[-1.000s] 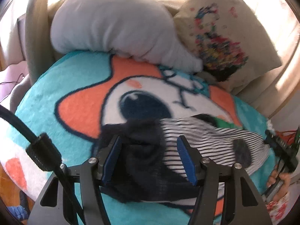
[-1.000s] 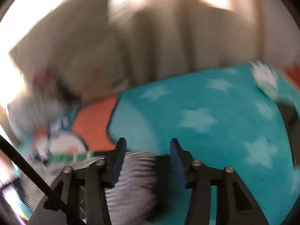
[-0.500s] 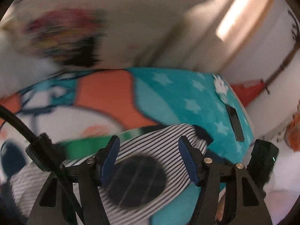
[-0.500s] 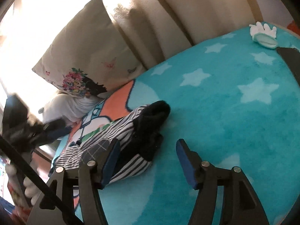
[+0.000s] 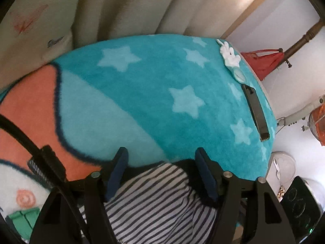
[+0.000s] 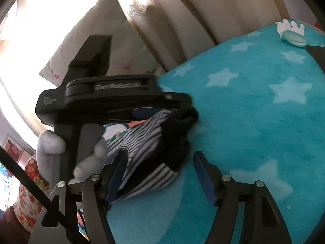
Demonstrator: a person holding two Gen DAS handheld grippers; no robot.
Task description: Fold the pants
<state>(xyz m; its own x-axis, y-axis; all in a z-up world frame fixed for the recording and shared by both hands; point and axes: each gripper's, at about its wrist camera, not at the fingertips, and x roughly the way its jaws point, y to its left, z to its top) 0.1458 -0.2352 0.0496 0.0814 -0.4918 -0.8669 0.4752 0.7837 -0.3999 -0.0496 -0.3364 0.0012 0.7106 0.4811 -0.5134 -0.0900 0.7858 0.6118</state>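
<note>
The pants [image 5: 154,199] are black-and-white striped with dark patches, bunched on a teal star blanket [image 5: 154,93]. In the left wrist view my left gripper [image 5: 162,162] is open, its blue pads either side of the pants' dark far edge. In the right wrist view the pants [image 6: 150,154] lie in a heap at lower left, and my right gripper [image 6: 159,166] is open just in front of their right end, empty. The left gripper's black body [image 6: 109,99], held by a gloved hand, hovers right over the heap.
A white glove-shaped toy [image 5: 229,59] and a black flat device [image 5: 256,111] lie near the blanket's far right edge. A cream pillow [image 6: 97,46] and padded headboard [image 6: 203,16] stand behind. A red bag [image 5: 264,61] and a fan [image 5: 316,126] are beyond the bed.
My left gripper has swung right along the pants, from the dark waist end to the far edge. My right gripper has let go of the cloth and drawn back, open.
</note>
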